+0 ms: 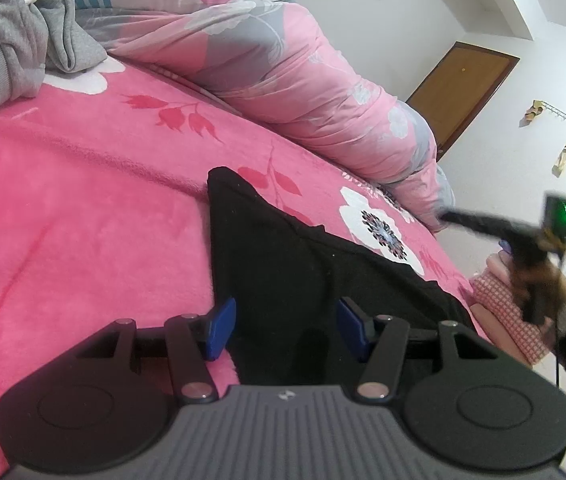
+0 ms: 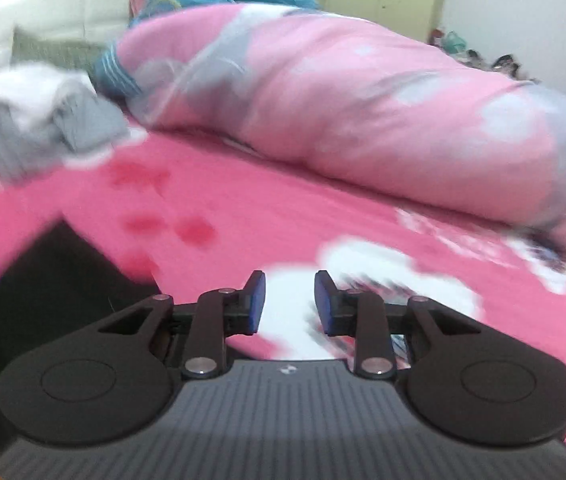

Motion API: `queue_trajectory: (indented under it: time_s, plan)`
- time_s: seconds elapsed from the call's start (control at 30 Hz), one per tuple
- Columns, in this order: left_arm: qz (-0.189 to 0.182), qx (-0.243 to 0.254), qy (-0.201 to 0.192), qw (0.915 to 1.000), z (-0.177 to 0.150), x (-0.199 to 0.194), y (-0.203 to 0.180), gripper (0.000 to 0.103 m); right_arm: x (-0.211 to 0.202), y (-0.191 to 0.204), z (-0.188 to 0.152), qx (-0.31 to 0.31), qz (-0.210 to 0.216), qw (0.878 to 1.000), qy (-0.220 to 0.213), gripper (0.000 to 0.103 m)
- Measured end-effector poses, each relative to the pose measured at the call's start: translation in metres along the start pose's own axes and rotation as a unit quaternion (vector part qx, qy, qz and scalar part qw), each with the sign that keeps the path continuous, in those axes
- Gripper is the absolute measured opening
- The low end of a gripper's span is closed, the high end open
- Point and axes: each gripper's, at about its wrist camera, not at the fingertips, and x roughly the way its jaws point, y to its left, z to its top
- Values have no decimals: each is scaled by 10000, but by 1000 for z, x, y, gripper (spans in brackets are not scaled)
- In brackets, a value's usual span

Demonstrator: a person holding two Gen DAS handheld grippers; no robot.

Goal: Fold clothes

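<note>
A black garment (image 1: pixel 303 264) lies spread on the pink flowered bed (image 1: pixel 83 200), one corner pointing toward the rolled pink quilt (image 1: pixel 283 80) along the far side. The left claw (image 1: pixel 286 330) hovers just over the near part of the garment with its blue pads (image 1: pixel 219 330) set wide apart and nothing between them. The right claw (image 2: pixel 289 304), seen in a blurred view, stands narrower but parted, empty, above a white flower print on the bed, with the black garment off to its left (image 2: pixel 43 280). A pile of grey clothes (image 1: pixel 15 36) sits near the head of the bed. A small emblem marks each claw's grey body; no readable writing shows. A brown door (image 1: pixel 463 88) stands in the white wall.
</note>
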Motion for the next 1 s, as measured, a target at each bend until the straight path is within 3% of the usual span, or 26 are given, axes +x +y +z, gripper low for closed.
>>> queue_trajectory:
  time_s: [0.17, 0.37, 0.53, 0.63, 0.7, 1.0]
  plan:
    - [35, 41, -5, 10000, -1, 1, -2, 57, -9, 1, -40, -914, 44, 9939, 617, 30]
    - [25, 30, 0, 10000, -1, 3, -1, 57, 20, 20, -56, -2261, 359, 9664, 1172, 30]
    - [1, 12, 3, 10000, 0, 2, 0, 57, 43, 23, -52, -2626, 747, 9476, 1657, 27]
    - [-9, 4, 4, 10000, 0, 2, 1, 57, 46, 22, -50, -2540, 940, 9456, 1801, 18]
    - [-8, 3, 3, 10000, 0, 3, 0, 57, 45, 24, -50, -2577, 901, 9453, 1786, 4]
    - [-6, 12, -2, 10000, 0, 3, 1, 57, 27, 14, -48, -2379, 299, 9624, 1274, 1]
